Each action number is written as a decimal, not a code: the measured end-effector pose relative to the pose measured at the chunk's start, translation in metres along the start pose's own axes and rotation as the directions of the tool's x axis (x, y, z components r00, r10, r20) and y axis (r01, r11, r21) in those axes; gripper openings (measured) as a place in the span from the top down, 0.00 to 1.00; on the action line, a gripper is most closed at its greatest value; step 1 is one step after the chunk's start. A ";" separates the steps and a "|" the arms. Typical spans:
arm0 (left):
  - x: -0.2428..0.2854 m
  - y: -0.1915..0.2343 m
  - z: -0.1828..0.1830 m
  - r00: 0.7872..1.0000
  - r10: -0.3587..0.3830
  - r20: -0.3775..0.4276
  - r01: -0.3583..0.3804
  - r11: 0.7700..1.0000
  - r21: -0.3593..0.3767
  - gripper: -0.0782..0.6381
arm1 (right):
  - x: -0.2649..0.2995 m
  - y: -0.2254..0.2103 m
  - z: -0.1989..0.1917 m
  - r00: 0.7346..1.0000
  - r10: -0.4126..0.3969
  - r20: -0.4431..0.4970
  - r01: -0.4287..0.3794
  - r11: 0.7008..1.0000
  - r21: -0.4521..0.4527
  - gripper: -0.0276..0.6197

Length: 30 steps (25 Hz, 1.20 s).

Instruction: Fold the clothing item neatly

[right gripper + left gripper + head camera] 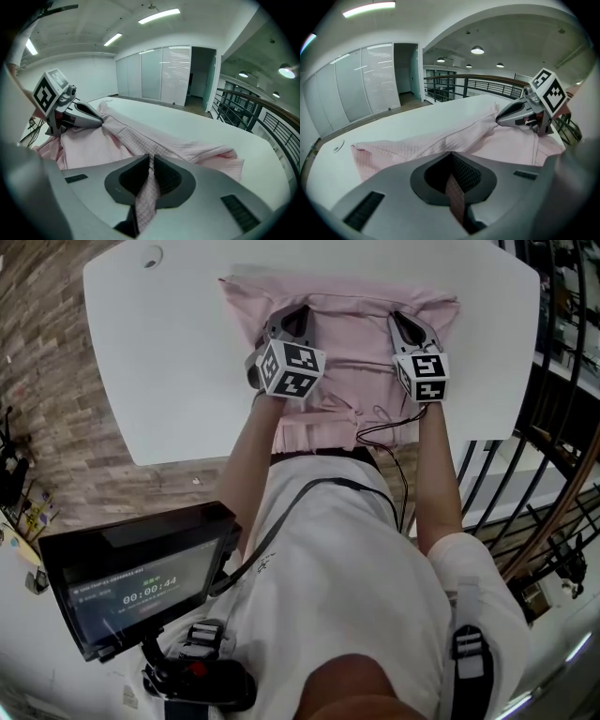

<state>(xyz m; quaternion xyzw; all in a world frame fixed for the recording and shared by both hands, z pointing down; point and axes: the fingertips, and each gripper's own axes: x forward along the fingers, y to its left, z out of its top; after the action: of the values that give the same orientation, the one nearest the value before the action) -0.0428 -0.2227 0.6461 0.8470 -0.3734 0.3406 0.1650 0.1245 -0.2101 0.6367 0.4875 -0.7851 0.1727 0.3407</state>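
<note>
Pink garment (352,352) pinched between jaws of left gripper (451,157); likewise right gripper (151,161)

White table (169,362) on brick-patterned floor (47,381); dark railing (548,474) at right; frosted glass partitions (154,70) far off; lit ceiling strips (159,15); screen (131,587) near left.

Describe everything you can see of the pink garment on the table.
The pink garment is pale, with a fine waffle-like weave and stitched seams; what kind of clothing it is cannot be told. It lies rumpled across the white table, its near edge hanging over the table's edge toward the person. The left gripper and right gripper are each shut on a pinch of its fabric, side by side, and a soft ridge runs along its far part.
</note>
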 end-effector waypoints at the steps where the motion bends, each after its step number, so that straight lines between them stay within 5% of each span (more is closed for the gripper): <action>1: 0.002 0.003 0.004 1.000 0.000 0.002 0.000 1.000 0.002 0.89 | 0.002 -0.002 0.003 1.000 0.004 -0.002 -0.004 1.000 0.008 0.90; 15: 0.060 0.078 0.084 1.000 0.014 0.024 -0.014 1.000 -0.004 0.89 | 0.076 -0.074 0.088 1.000 0.011 0.008 -0.012 1.000 0.028 0.90; 30: 0.046 0.076 0.088 0.999 0.007 0.043 -0.007 1.000 0.006 0.88 | 0.063 -0.072 0.120 0.993 -0.006 0.116 0.000 0.998 0.056 0.90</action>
<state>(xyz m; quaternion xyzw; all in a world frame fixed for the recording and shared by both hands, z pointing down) -0.0368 -0.3443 0.6170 0.8533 -0.3787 0.3240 0.1532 0.1256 -0.3574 0.5917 0.5073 -0.7976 0.1657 0.2810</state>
